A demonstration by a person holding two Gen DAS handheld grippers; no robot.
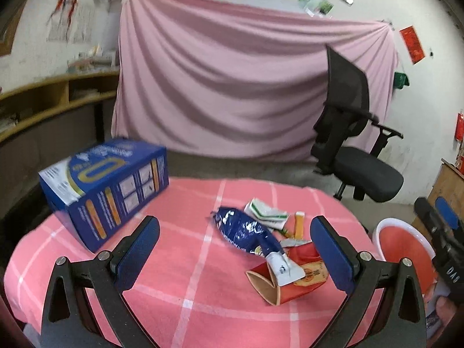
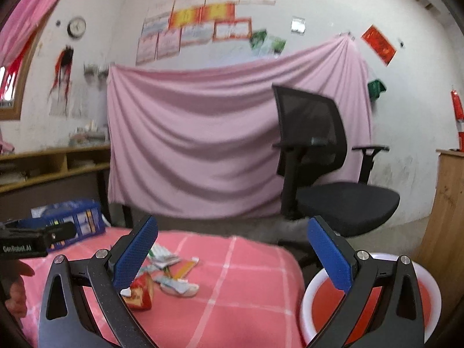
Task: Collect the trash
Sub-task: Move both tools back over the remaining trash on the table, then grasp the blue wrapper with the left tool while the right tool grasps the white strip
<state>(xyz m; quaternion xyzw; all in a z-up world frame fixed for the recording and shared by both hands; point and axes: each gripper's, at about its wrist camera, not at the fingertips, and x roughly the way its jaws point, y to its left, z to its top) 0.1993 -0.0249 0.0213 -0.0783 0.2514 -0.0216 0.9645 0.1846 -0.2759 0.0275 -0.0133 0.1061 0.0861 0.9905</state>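
Glossy crumpled blue wrapper (image 1: 245, 232) and flattened red carton (image 1: 290, 279) near table's (image 1: 87, 261) right edge, beside round red bin (image 1: 406, 243). Left gripper (image 1: 235, 249), right gripper (image 2: 232, 252): tilted down, spread wide, empty.

1. A round table under a pink checked cloth (image 1: 179, 284).
2. A large blue box (image 1: 104, 185) sits at the table's left edge, tilted.
3. A black mesh office chair (image 2: 322, 168) stands beyond the table, to the right.
4. A pink sheet (image 1: 232, 87) hangs draped across the back wall.
5. Wooden shelving (image 1: 52, 98) runs along the left.
6. A round clock (image 2: 76, 27) and posters (image 2: 203, 29) hang on the wall.
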